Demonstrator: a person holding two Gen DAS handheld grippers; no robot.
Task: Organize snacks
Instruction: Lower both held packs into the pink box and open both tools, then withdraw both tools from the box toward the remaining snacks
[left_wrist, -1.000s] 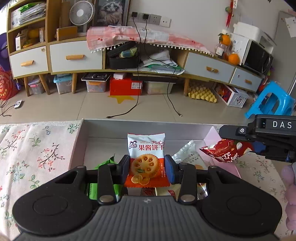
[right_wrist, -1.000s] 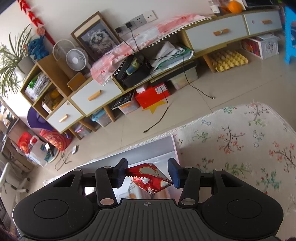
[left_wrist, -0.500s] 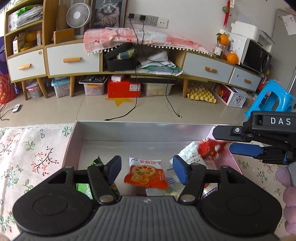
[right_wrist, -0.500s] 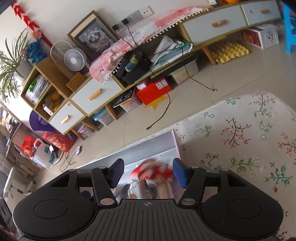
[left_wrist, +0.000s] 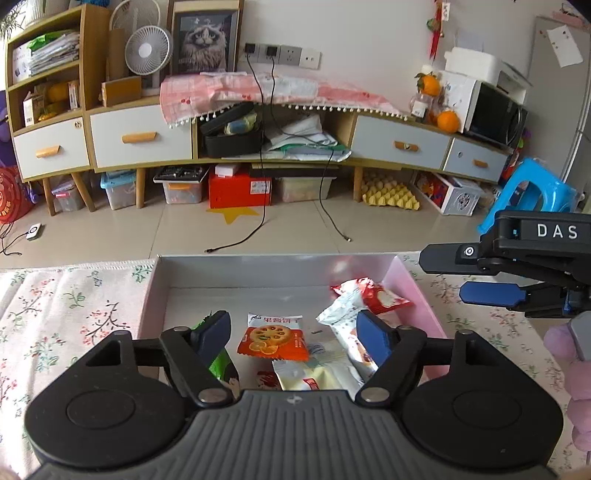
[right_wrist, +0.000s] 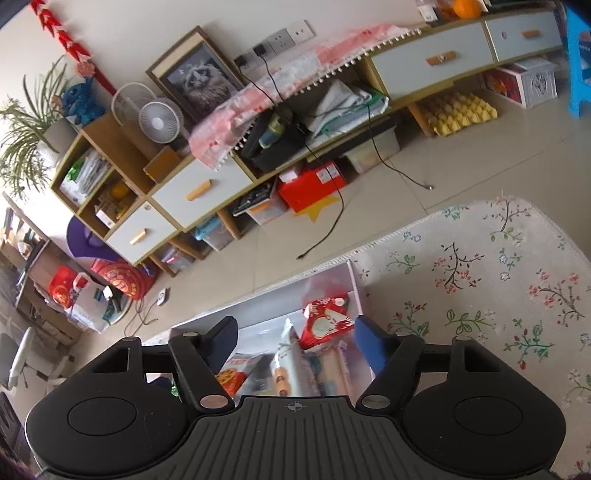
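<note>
While both tools hang over the box, neither one is gripping anything. Closest in the left wrist view, the left tool (left_wrist: 293, 334) has its jaws spread, having just been opening, and the orange biscuit packet (left_wrist: 273, 338) lies loose on the box floor between them, pads not touching it. A green packet (left_wrist: 221, 363) sits low at the left finger, and a pale white packet (left_wrist: 341, 321) runs under the right finger, with a cream packet (left_wrist: 314, 374) below the orange one.

Same deal in the right wrist view: the right tool (right_wrist: 293, 341) is released too, its jaws just been opening, and the red packet (right_wrist: 327, 323) rests in the box's far right corner, clear of both pads.

Box itself (left_wrist: 258, 267) is a shallow grey tray with a pinkish right wall, sitting on a floral-cloth bench (left_wrist: 70, 306). In the left view the right tool (left_wrist: 491, 273) pokes in from the right edge, over the bench just beyond the box's right wall.

Further back is tiled floor (left_wrist: 295, 229) with a yellow star sticker, then a long low cabinet (left_wrist: 140, 136) along the wall with a fan and a framed cat picture on top.
</note>
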